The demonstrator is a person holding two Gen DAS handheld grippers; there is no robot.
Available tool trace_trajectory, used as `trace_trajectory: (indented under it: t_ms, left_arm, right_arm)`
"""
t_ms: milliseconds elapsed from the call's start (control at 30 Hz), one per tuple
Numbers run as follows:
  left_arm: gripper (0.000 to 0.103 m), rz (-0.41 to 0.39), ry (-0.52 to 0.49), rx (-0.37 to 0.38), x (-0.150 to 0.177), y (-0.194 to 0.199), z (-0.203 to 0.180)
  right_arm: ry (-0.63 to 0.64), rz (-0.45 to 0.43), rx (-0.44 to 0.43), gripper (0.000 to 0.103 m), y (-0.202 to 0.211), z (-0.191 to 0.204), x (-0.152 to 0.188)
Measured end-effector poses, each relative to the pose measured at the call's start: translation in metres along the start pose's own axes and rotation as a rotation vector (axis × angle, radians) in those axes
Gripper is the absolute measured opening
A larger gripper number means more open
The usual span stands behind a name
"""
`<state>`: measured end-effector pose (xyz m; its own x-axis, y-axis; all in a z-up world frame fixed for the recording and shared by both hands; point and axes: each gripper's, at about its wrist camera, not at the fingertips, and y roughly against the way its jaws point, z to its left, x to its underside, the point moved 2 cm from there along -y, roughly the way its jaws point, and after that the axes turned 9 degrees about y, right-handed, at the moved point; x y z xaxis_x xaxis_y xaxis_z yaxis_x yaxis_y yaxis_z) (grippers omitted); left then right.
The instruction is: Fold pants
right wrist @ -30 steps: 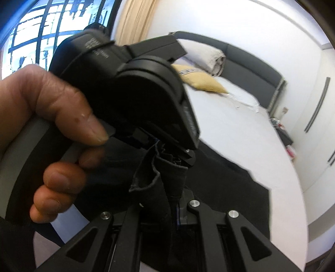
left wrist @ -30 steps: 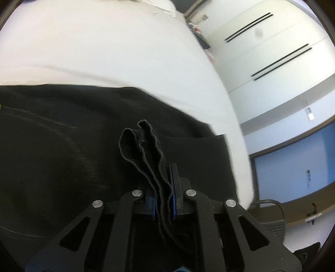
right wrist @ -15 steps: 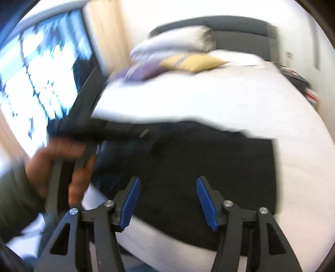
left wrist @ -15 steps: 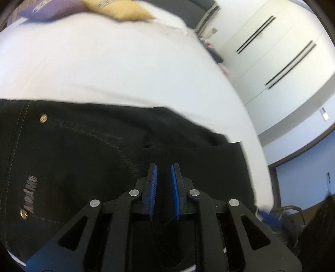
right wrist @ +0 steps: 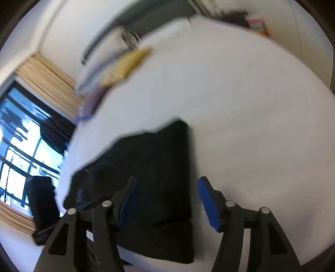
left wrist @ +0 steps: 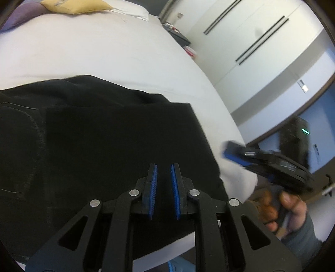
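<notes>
The black pants [left wrist: 100, 134] lie folded flat on the white bed [left wrist: 104, 54], near its front edge. They also show in the right wrist view [right wrist: 155, 167] as a dark rectangle. My left gripper [left wrist: 164, 167] hovers just above the pants with its blue pads a narrow gap apart and nothing between them. My right gripper [right wrist: 167, 182] is wide open and empty above the right edge of the pants. It also shows in the left wrist view [left wrist: 266, 163], held in a hand to the right of the bed.
A yellow pillow [left wrist: 75, 6] and a purple one [left wrist: 18, 16] lie at the bed's head. White wardrobe doors [left wrist: 261, 48] stand on the right. A window with beige curtains [right wrist: 48, 83] is on the left. A black chair [right wrist: 41, 205] stands by the window.
Both grippers let go of the bunched pants cloth they held a second ago. The pants now lie flat. The right gripper opened wide and swung off to the right side.
</notes>
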<state>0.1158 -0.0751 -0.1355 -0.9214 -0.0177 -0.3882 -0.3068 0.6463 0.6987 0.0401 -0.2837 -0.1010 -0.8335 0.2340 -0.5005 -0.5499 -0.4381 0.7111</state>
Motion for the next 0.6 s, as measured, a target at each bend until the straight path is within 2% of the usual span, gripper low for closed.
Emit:
trace_trajectory:
  t_ms: [67, 133, 200, 267, 400, 433, 500, 600]
  left_arm:
    - [0.013, 0.003, -0.021, 0.002, -0.003, 0.000, -0.002]
    - [0.013, 0.017, -0.042, -0.015, -0.001, -0.004, -0.004]
    - [0.013, 0.029, -0.063, -0.001, 0.001, -0.014, -0.015]
    - [0.013, 0.025, -0.122, 0.015, 0.008, -0.014, -0.025]
    - [0.013, 0.016, -0.253, 0.079, 0.027, -0.013, -0.044]
    - [0.013, 0.022, -0.302, 0.059, 0.034, -0.023, -0.053]
    - [0.013, 0.057, -0.375, -0.052, 0.047, -0.048, -0.057]
    - [0.013, 0.074, -0.337, -0.019, 0.052, -0.058, -0.045]
  right_arm:
    - [-0.005, 0.097, -0.057, 0.063, -0.028, -0.003, -0.002]
    - [0.026, 0.145, -0.083, 0.062, -0.049, 0.000, -0.006]
    - [0.039, 0.178, -0.087, 0.045, -0.066, 0.000, -0.013]
    - [0.010, 0.188, -0.122, 0.031, -0.072, -0.005, -0.019]
    - [-0.052, 0.187, -0.210, 0.022, -0.076, -0.017, -0.024]
    - [-0.062, 0.186, -0.225, 0.020, -0.075, -0.019, -0.022]
    - [-0.078, 0.184, -0.241, 0.014, -0.070, -0.020, -0.025]
    - [-0.126, 0.176, -0.263, 0.012, -0.076, -0.028, -0.027]
